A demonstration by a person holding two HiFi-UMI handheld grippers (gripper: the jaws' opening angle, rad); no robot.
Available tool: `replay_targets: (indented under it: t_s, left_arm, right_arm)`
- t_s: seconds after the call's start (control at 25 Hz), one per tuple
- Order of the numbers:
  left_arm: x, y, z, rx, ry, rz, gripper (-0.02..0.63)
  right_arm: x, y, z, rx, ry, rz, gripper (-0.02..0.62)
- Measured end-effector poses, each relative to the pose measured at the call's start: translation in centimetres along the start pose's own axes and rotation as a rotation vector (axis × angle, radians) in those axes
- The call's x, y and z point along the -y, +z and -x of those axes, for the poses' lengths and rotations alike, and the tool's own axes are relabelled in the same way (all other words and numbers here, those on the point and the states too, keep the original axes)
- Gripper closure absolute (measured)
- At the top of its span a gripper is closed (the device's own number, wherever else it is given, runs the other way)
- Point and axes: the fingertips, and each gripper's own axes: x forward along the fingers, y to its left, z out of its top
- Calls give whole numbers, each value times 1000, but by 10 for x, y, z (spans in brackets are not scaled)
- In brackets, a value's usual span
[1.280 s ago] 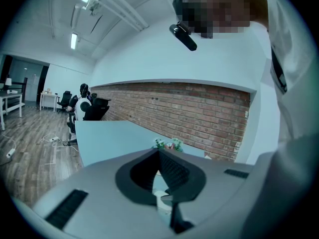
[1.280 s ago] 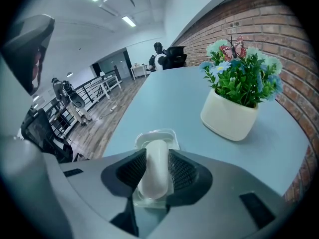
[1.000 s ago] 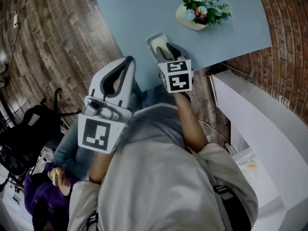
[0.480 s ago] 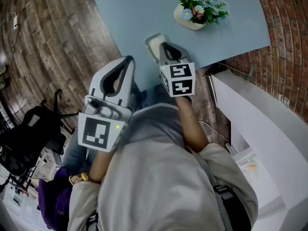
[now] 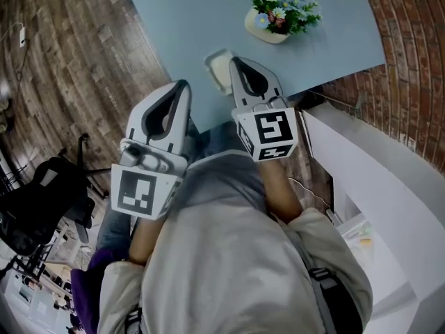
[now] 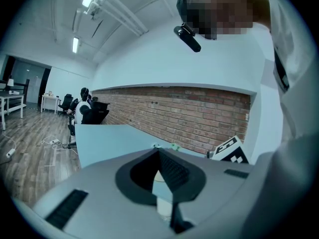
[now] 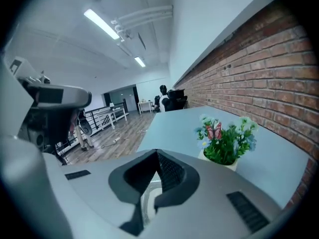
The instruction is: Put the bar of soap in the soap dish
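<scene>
soap [image 5: 222,69] seems to sit in the dish [image 5: 211,57] by the table [image 5: 181,19] edge, just left of the nearer right tongs [image 5: 234,60], shut and empty like the left tongs [image 5: 184,84].

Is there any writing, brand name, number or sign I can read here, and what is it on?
No words, brands or numbers can be read anywhere.
Cube on the left gripper: a black-and-white square pattern, not letters.
Cube on the right gripper: the same kind of pattern.
Pale sheet at the right: marks too blurred to read.
</scene>
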Motion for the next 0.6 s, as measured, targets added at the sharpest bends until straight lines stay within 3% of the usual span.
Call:
replay_targets:
  t_s: [0.6]
  left_arm:
    - [18,25,7,82,2,-16,603]
  right_arm:
    - [-17,79,79,212,21,27,582]
